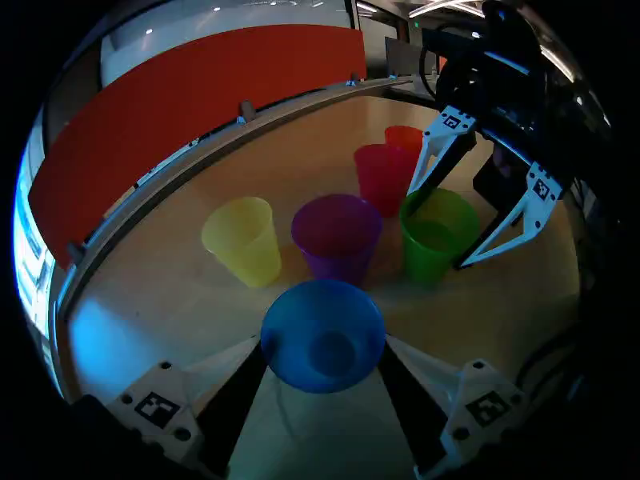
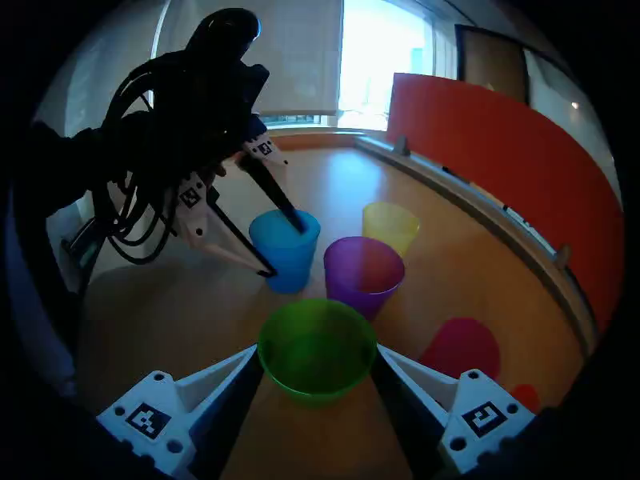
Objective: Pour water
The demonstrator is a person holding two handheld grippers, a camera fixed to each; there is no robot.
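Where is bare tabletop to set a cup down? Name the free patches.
Free: the strip between yellow cup and orange partition; the tabletop left of the blue cup in the left gripper view. Crowded: purple cup, green cup and red cup stand close together.

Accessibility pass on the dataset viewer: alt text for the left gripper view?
A blue cup is gripped by the left gripper on a wooden table. Beyond stand a yellow cup, a purple cup and a green cup, with a red cup and an orange cup behind; the right gripper clasps the green cup.
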